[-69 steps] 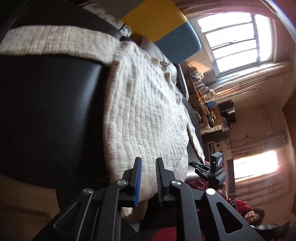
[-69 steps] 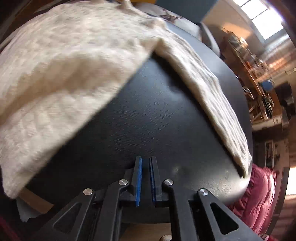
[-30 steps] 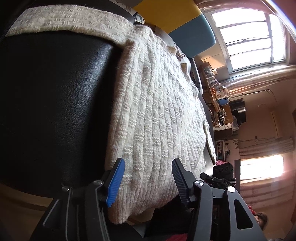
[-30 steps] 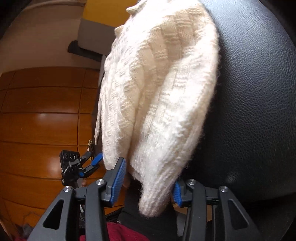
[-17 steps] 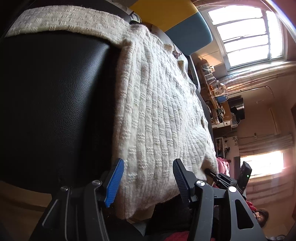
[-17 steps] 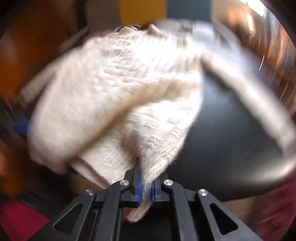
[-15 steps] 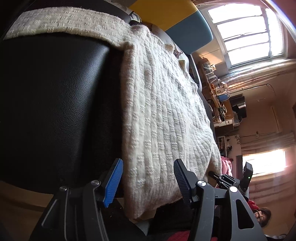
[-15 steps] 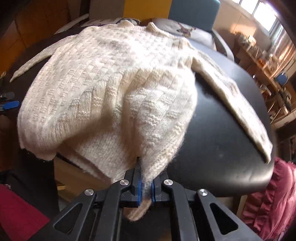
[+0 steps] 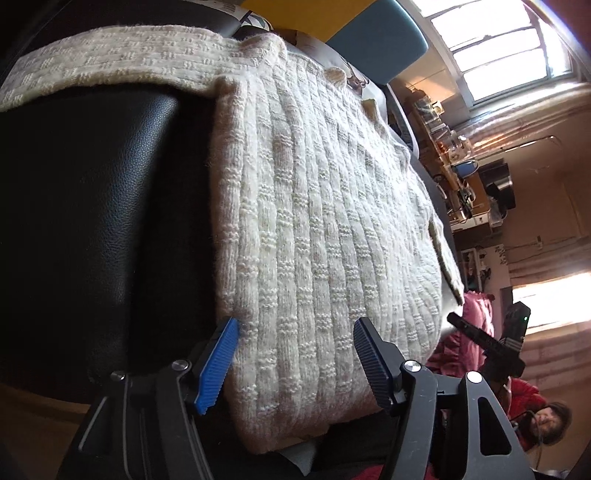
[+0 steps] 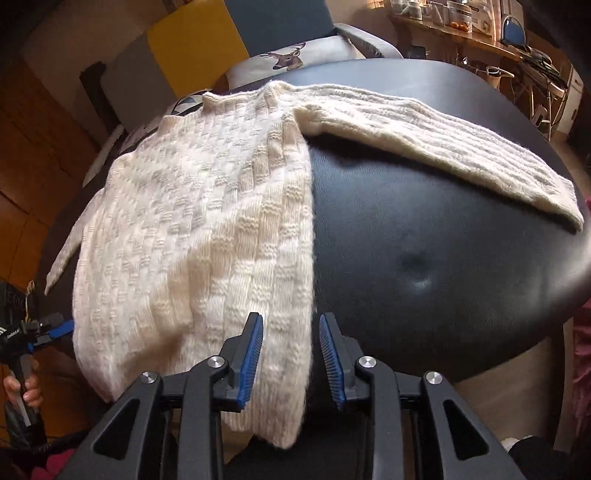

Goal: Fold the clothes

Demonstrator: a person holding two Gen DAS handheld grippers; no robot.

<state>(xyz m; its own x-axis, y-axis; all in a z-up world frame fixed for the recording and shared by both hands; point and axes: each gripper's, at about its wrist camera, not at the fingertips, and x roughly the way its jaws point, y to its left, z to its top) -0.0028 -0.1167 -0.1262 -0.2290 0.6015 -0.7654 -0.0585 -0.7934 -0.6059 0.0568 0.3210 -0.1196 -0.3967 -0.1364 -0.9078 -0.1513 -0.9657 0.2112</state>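
Observation:
A cream knitted sweater (image 9: 314, 229) (image 10: 192, 236) lies spread on a black padded surface (image 9: 92, 221) (image 10: 424, 258), its hem hanging over the near edge. One sleeve (image 10: 424, 136) stretches out to the right in the right wrist view; the other sleeve (image 9: 110, 70) runs left across the top in the left wrist view. My left gripper (image 9: 295, 362) is open, its fingers straddling the hem without pinching it. My right gripper (image 10: 291, 362) is open too, with the hem's right corner lying loose between its fingers.
A cushion with a deer print (image 10: 288, 59) and a yellow and blue panel (image 10: 199, 40) stand behind the black surface. A cluttered shelf (image 10: 461, 26) sits at the back right. Pink fabric (image 9: 476, 325) lies beyond the surface's edge. A person's hand (image 10: 20, 391) holds the other gripper.
My right gripper, shut on the hem half a second ago, has opened and let it drop flat. The sweater's body now lies smoother. My left gripper stays open at the hem.

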